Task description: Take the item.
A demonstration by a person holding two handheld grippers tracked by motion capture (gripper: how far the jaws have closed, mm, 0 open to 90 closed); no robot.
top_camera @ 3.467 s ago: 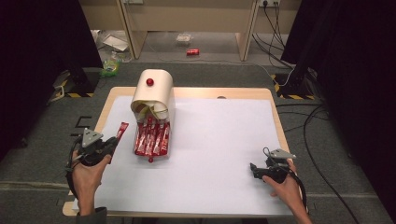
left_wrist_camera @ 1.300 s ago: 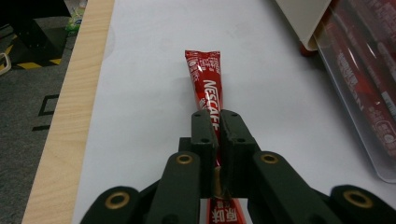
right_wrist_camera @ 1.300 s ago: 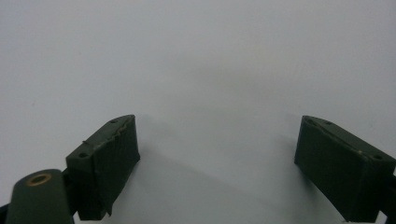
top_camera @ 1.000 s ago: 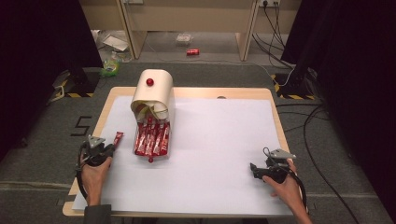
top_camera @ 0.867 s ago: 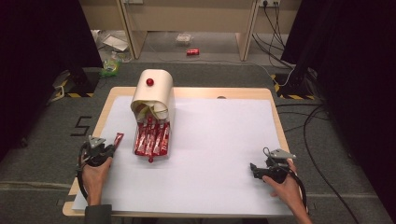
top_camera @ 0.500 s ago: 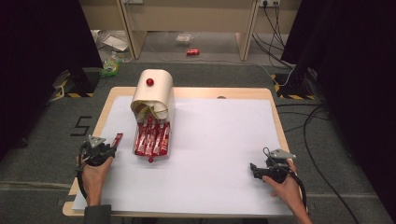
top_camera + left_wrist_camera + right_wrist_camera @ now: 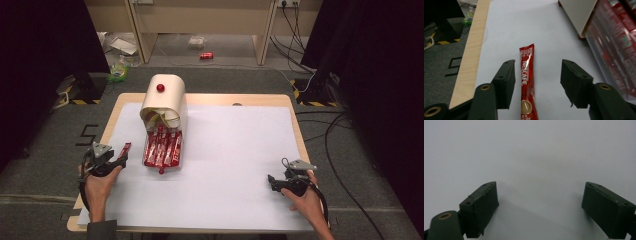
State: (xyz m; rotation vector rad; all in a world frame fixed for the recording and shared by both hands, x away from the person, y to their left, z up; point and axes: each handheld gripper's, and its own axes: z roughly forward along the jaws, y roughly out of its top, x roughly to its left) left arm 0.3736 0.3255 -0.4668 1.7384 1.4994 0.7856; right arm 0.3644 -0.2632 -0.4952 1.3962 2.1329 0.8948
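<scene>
A red Nescafe sachet [image 7: 526, 80] lies flat on the white sheet [image 7: 544, 30], lengthwise between the jaws of my left gripper [image 7: 537, 63]. The jaws have just been opening and stand clear of the sachet on both sides. From above, the left gripper [image 7: 120, 160] sits near the table's left edge with the sachet [image 7: 125, 148] at its tips. A cream dispenser box [image 7: 167, 102] with a red knob feeds a clear tray [image 7: 162, 147] holding more red sachets. My right gripper [image 7: 272, 181] rests at the front right, open, with bare sheet between its fingers [image 7: 481, 207].
The tray's edge and the box corner [image 7: 579, 17] lie just right of the left gripper. The wooden table edge [image 7: 471, 57] runs along its left. Cables [image 7: 345, 130] trail over the floor to the right.
The left gripper drew back toward the near left with the sachet, then its jaws parted and the sachet now lies loose on the sheet. The right gripper has not moved.
</scene>
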